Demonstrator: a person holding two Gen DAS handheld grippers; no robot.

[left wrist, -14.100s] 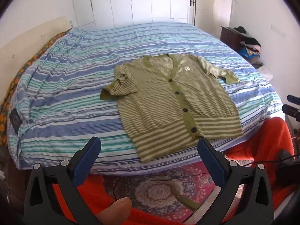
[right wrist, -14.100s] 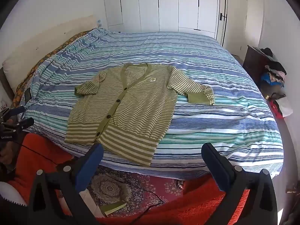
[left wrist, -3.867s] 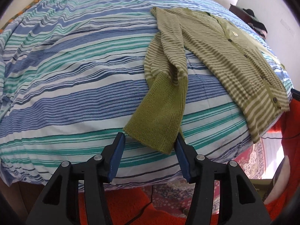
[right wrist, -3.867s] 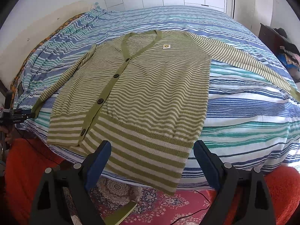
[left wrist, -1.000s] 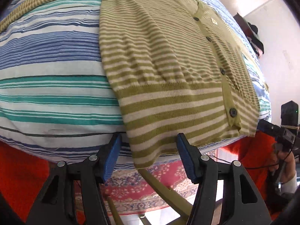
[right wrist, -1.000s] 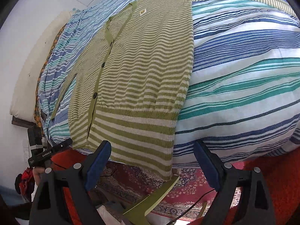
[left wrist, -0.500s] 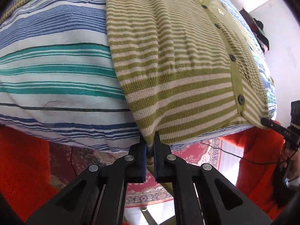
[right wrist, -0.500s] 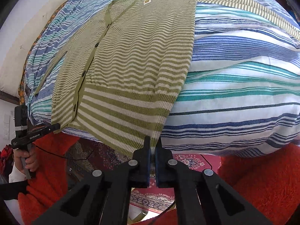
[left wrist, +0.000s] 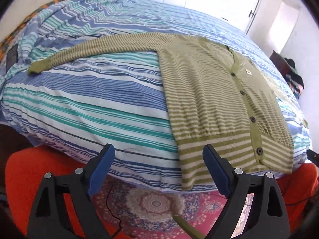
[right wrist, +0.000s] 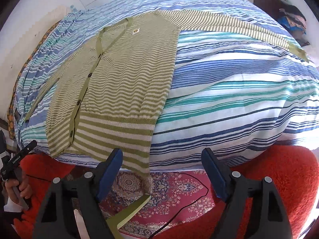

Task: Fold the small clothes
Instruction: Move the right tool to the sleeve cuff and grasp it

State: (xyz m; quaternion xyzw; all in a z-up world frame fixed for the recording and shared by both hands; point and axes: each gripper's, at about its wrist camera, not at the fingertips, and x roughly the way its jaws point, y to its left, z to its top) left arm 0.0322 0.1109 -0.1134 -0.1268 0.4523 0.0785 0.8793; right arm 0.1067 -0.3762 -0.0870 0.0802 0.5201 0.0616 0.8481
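Observation:
A green and cream striped cardigan (left wrist: 215, 103) lies flat, buttoned, on the striped bed (left wrist: 95, 99), sleeves spread out to both sides. Its hem hangs slightly over the near bed edge. It also shows in the right wrist view (right wrist: 119, 83). My left gripper (left wrist: 158, 168) is open and empty, just below the bed edge, left of the hem's left corner. My right gripper (right wrist: 161, 171) is open and empty, just below the hem's right corner (right wrist: 143, 171).
A patterned red rug (left wrist: 155, 205) and orange fabric (right wrist: 279, 171) lie on the floor below the bed. A cable (right wrist: 185, 205) runs across the rug. Clothes are piled on a dark cabinet (right wrist: 287, 14) at the right. The left gripper (right wrist: 18, 159) shows at the far left.
Both grippers were shut on the cardigan's hem corners half a second ago. Now both are open, have let go and pulled back; the hem lies smooth at the bed edge.

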